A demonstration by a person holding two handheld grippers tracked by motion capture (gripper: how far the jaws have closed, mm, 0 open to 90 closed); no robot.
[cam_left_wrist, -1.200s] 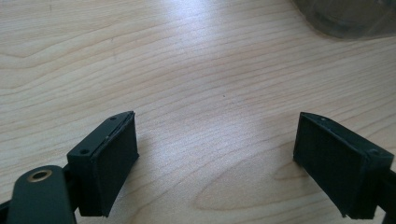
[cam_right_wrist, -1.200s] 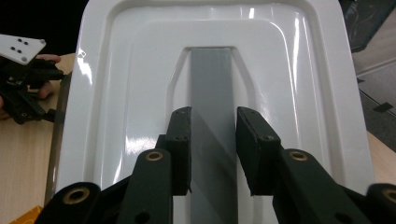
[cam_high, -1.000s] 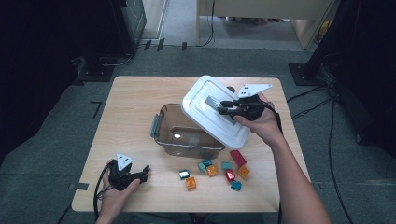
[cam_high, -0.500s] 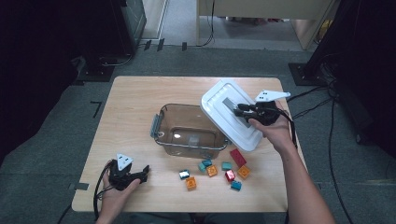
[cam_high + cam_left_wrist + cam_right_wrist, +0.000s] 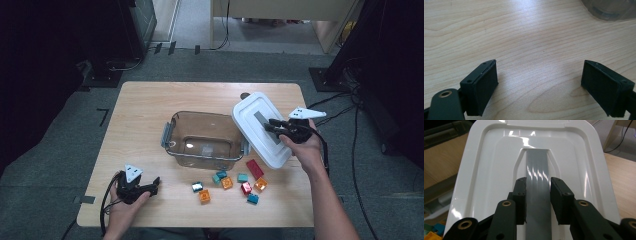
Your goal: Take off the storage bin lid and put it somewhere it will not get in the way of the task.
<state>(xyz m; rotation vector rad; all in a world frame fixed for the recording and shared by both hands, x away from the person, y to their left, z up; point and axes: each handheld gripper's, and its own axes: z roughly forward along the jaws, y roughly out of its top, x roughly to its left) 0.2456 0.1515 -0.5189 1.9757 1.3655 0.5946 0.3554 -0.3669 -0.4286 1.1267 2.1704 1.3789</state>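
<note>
White rectangular plastic lid [image 5: 261, 128] with grey raised handle strip [image 5: 537, 182]: held tilted at the right end of the clear brownish plastic container [image 5: 205, 140], apparently just above the light wooden table [image 5: 145, 107]. Right gripper [image 5: 273, 126]: fingers [image 5: 520, 200] closed on that strip. Left gripper [image 5: 152, 184]: resting at the table's near left corner, fingers [image 5: 482, 86] wide apart, holding nothing. Small coloured blocks [image 5: 227, 182]: scattered before the container.
</note>
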